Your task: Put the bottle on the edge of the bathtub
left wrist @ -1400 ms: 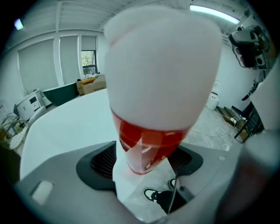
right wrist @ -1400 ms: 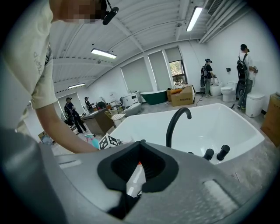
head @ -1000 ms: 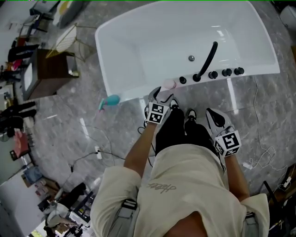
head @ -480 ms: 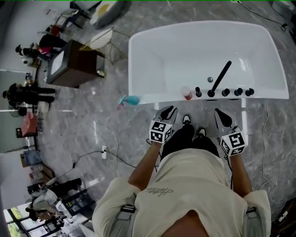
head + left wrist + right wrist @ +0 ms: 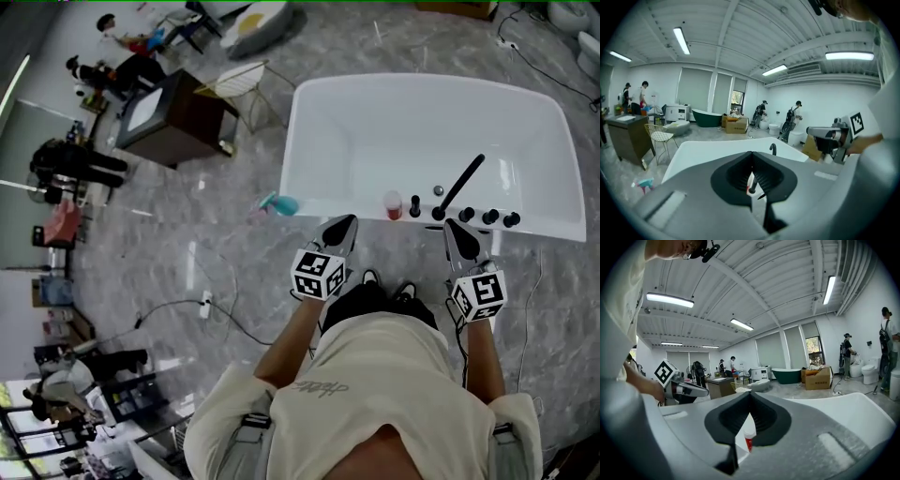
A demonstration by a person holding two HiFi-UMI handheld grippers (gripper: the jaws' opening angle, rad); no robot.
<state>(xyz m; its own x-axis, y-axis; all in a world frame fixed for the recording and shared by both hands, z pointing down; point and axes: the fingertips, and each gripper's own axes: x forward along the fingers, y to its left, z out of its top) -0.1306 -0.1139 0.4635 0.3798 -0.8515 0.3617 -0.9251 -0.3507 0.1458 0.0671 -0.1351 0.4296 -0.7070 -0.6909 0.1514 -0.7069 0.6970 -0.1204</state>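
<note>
A small red bottle (image 5: 393, 205) with a white cap stands upright on the near edge of the white bathtub (image 5: 323, 202), left of the black knobs. My left gripper (image 5: 347, 221) hangs shut and empty just short of that edge, below and left of the bottle, not touching it. My right gripper (image 5: 454, 227) is shut and empty too, near the edge to the bottle's right. In the right gripper view the bottle (image 5: 749, 439) shows below the shut jaws of the right gripper (image 5: 750, 397). The left gripper (image 5: 751, 157) points over the tub with its jaws together.
A black faucet (image 5: 459, 186) and a row of black knobs (image 5: 489, 217) sit on the tub's edge. A teal spray bottle (image 5: 279, 204) lies on the floor left of the tub. A brown cabinet (image 5: 173, 117), a wire chair (image 5: 246, 80) and floor cables (image 5: 187, 305) lie to the left.
My left gripper has drawn back from the bottle toward the person and its jaws have come together. The bottle stays on the tub's edge. The head view has shifted.
</note>
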